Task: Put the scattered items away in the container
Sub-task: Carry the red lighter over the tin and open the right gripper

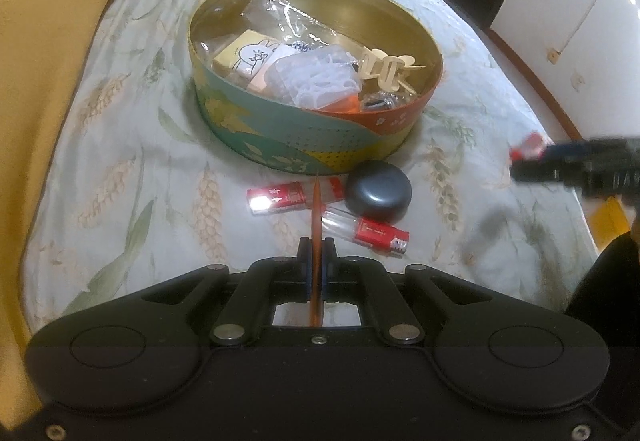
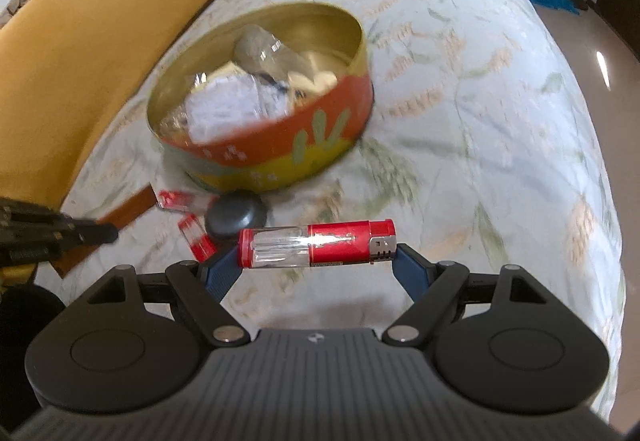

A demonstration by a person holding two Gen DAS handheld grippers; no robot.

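Lighter (image 2: 318,244) is sitting lengthwise between the right claw's (image 2: 318,261) wide-spread pads; the left claw (image 1: 317,253) (fully closed) is pinching a thin brown strip (image 1: 316,209).

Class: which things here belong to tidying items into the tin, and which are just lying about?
Job: round tin; held lighter; held brown strip; two loose lighters; dark round case.
Lying about: yellow blanket; floral bedspread.

The round tin (image 1: 316,145) is patterned in teal, orange and yellow, gold inside. Red-and-clear lighters (image 1: 366,232) and a dark grey case (image 1: 378,197) are seen on wheat-printed pale bedding (image 1: 132,145).
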